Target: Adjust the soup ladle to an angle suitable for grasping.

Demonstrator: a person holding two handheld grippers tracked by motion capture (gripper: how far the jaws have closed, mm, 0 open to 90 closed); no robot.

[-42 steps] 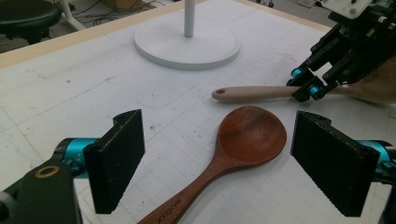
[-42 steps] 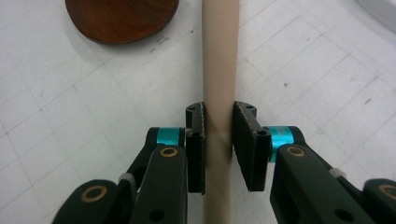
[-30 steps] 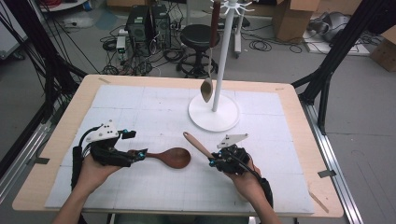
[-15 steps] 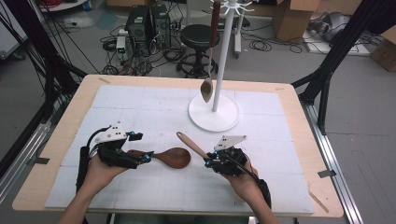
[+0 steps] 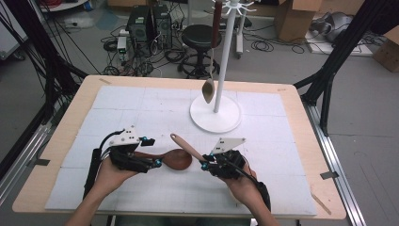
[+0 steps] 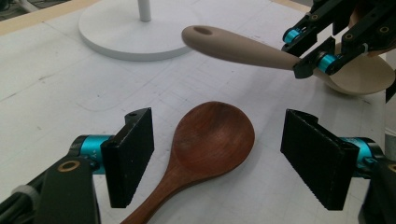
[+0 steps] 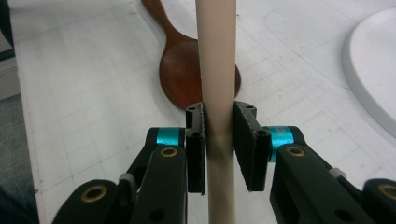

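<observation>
A dark brown wooden spoon (image 5: 178, 159) (image 6: 212, 135) (image 7: 182, 70) lies flat on the white mat. My left gripper (image 5: 153, 153) (image 6: 219, 158) straddles its neck. Its jaws have just been closing, but they stand apart from the wood on both sides, so it is open. My right gripper (image 5: 206, 162) (image 7: 219, 140) (image 6: 327, 51) is shut on the handle of a pale beige spoon (image 5: 186, 146) (image 6: 238, 46) (image 7: 215, 56). It holds that spoon off the mat, with the handle end pointing up and to the left over the dark spoon's bowl.
A white rack with a round base (image 5: 215, 114) (image 6: 126, 32) (image 7: 378, 70) stands at the back centre. Another spoon (image 5: 208, 90) hangs from it. Beyond the table are a stool (image 5: 200, 35), cables and boxes.
My left hand has moved right along the dark spoon's handle, toward the bowl, and its jaws have narrowed. The right gripper and the beige spoon have drifted slightly left.
</observation>
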